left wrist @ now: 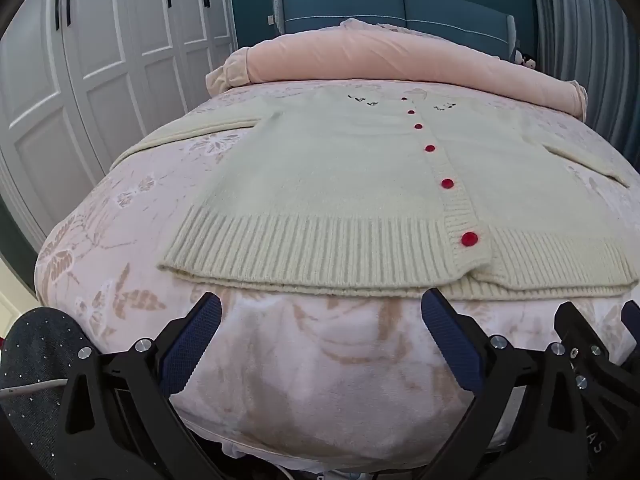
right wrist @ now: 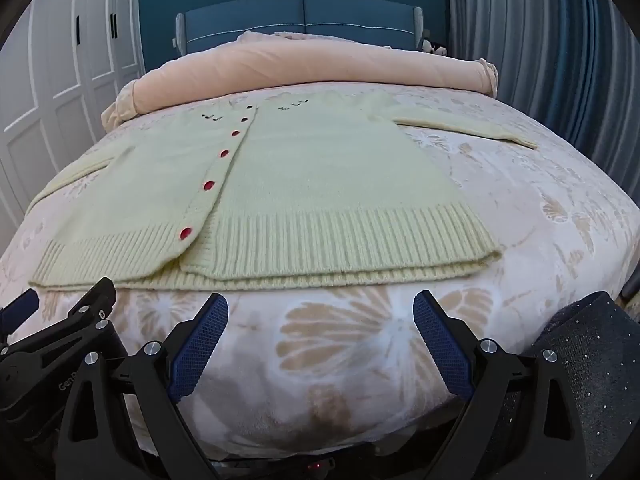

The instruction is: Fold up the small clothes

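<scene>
Two tongs, left (left wrist: 322, 306) and right (right wrist: 320, 306), gaping wide, holding nothing, cream cardigan (left wrist: 344, 176) flat on floral bedspread (left wrist: 304, 368), white wardrobes (left wrist: 100, 48) behind.

Both views sit low at the near end of the bed (left wrist: 280, 360), looking along it toward the far blue headboard (left wrist: 400, 12). The left wrist view stands left of centre, close to the cardigan (left wrist: 320, 184) hem, its own left gripper (left wrist: 321, 308) in the foreground and the right gripper (left wrist: 592, 320) at its right edge. The right wrist view stands further right, equally near. Both share the cardigan, the rolled pink quilt (right wrist: 304, 68) and the white wardrobe (right wrist: 48, 80) on the left.
</scene>
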`<action>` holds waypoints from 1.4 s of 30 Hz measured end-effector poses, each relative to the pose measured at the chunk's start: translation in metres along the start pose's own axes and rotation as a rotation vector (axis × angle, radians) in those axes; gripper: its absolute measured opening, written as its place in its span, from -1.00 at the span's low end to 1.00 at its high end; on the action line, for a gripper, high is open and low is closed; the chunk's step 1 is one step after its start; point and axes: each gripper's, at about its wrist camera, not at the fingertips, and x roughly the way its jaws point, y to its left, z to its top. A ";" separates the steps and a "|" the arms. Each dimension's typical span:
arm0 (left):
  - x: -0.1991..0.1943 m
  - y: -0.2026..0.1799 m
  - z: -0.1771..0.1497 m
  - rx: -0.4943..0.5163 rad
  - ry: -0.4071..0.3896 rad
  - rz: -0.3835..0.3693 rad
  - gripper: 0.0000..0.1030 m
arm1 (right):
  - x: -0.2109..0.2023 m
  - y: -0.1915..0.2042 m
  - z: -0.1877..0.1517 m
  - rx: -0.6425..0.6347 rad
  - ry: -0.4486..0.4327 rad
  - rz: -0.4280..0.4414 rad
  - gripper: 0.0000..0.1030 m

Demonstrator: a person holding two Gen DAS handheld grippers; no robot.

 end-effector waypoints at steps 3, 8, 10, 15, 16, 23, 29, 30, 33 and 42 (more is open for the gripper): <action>-0.001 0.001 0.000 0.003 0.000 0.009 0.90 | -0.002 -0.003 -0.002 -0.016 0.011 -0.007 0.78; -0.005 0.001 -0.002 0.026 -0.009 0.007 0.90 | 0.000 0.009 -0.004 -0.042 0.017 -0.031 0.78; -0.005 0.000 -0.001 0.023 -0.006 0.004 0.90 | 0.001 0.009 -0.004 -0.040 0.023 -0.031 0.79; 0.000 0.002 -0.004 0.030 -0.006 0.004 0.90 | 0.002 0.009 -0.005 -0.037 0.032 -0.030 0.79; 0.001 0.003 -0.004 0.031 -0.006 0.004 0.90 | 0.003 0.009 -0.004 -0.037 0.032 -0.030 0.79; 0.001 0.002 -0.006 0.033 -0.008 0.007 0.90 | 0.004 0.007 -0.005 -0.033 0.037 -0.027 0.79; 0.001 0.002 -0.007 0.033 -0.009 0.009 0.90 | 0.004 0.007 -0.005 -0.032 0.038 -0.026 0.79; 0.001 0.002 -0.007 0.033 -0.009 0.009 0.90 | 0.005 0.007 -0.005 -0.031 0.039 -0.026 0.78; 0.001 0.001 -0.007 0.034 -0.009 0.009 0.90 | 0.005 0.007 -0.005 -0.031 0.039 -0.025 0.79; 0.000 0.002 -0.007 0.034 -0.011 0.011 0.90 | 0.005 0.007 -0.006 -0.030 0.043 -0.023 0.78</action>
